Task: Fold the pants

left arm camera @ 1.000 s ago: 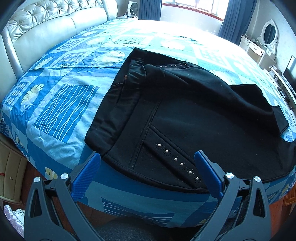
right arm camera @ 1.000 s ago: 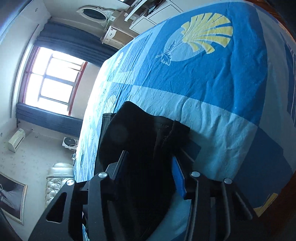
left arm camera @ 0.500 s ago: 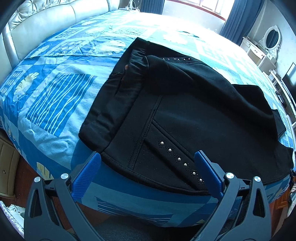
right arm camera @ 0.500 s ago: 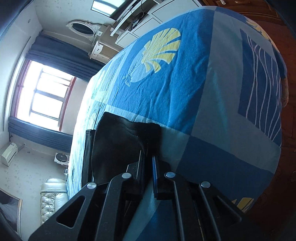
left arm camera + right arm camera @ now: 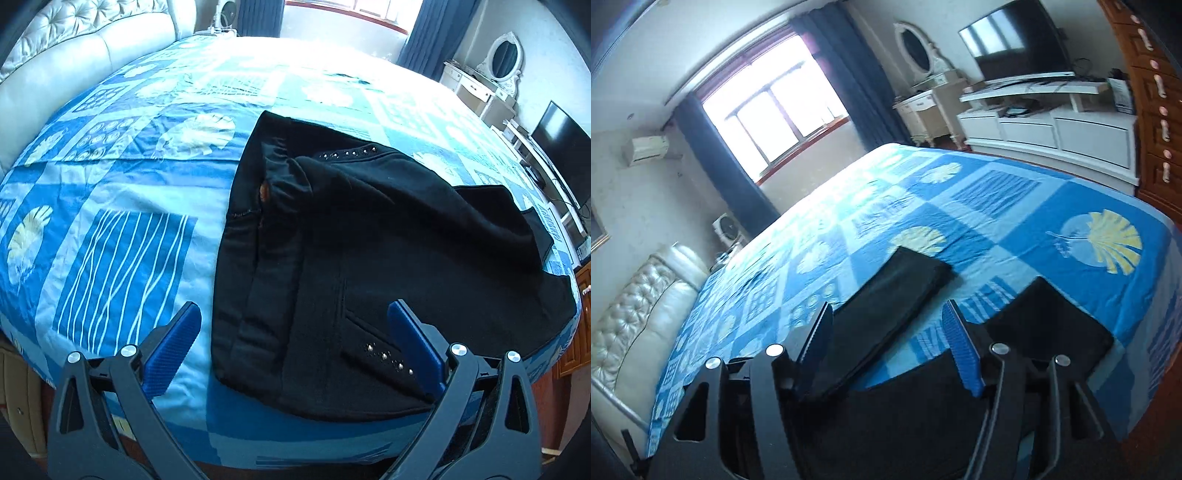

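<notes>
— Did you catch that? The right gripper (image 5: 886, 347) was pinched tight on the cuff end of the pants (image 5: 369, 258) half a second back, down by the foot-end corner of the bed (image 5: 110, 221). Now its jaws have just been opening, and I see no cloth pressed between the pads; the blue pad (image 5: 960, 350) stands clear with bedspread showing behind it.

— So it let go?

— Looks that way to me. The leg ends lie flat on the bed again, two dark tongues side by side with a strip of blue between them, and the gripper has lifted away and rolled back upright, now looking across the bed toward the window (image 5: 775, 107).

— And the other one?

— The left gripper (image 5: 295, 332) hangs over the bed's near edge, tilted down at the waistband end. Jaws spread wide, nothing in them. It has drifted sideways since a second ago: the waist corner that sat by its left finger now sits between the fingers, with the studded pocket (image 5: 388, 356) by the right one.

— Where does that leave the fold?

— Barely started, I'd say. The pants are spread near the bed's front edge, one side flopped over itself, waistband toward the headboard (image 5: 74, 48). My guess: that leg grab was a straightening tug, and the real fold is yet to come.
</notes>
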`<action>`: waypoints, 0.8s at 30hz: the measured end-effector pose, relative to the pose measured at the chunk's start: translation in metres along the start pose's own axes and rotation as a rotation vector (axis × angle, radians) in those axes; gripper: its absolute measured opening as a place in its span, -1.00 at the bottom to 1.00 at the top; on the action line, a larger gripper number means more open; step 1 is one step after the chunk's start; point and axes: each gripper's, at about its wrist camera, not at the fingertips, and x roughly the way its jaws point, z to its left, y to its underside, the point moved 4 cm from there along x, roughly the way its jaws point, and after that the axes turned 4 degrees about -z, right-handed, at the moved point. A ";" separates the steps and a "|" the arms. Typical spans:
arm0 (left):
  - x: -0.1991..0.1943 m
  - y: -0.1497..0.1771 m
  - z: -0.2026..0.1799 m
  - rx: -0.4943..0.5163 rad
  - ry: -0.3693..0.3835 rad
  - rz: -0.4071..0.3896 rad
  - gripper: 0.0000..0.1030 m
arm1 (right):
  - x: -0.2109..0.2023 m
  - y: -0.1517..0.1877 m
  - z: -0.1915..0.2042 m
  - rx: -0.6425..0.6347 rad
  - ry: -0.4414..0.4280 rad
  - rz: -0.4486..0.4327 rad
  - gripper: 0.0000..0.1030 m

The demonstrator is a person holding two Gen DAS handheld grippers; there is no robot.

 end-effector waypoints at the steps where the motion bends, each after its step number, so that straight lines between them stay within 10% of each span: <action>1: 0.004 -0.010 0.004 0.028 0.014 -0.011 0.96 | 0.018 0.003 0.025 -0.026 -0.104 0.055 0.27; 6: 0.045 -0.074 0.029 0.118 0.027 -0.044 0.96 | 0.109 0.042 0.131 -0.201 -0.370 0.344 0.36; 17: 0.159 -0.165 0.055 0.012 0.285 0.058 0.84 | 0.241 0.096 0.218 -0.515 -0.380 0.708 0.36; 19: 0.172 -0.167 0.048 0.045 0.301 0.100 0.53 | 0.252 0.103 0.221 -0.542 -0.385 0.768 0.36; 22: 0.189 -0.160 0.044 0.046 0.342 0.199 -0.59 | 0.263 0.111 0.222 -0.549 -0.387 0.830 0.36; 24: 0.191 -0.157 0.041 0.049 0.346 0.215 -0.71 | 0.268 0.116 0.222 -0.508 -0.409 0.891 0.36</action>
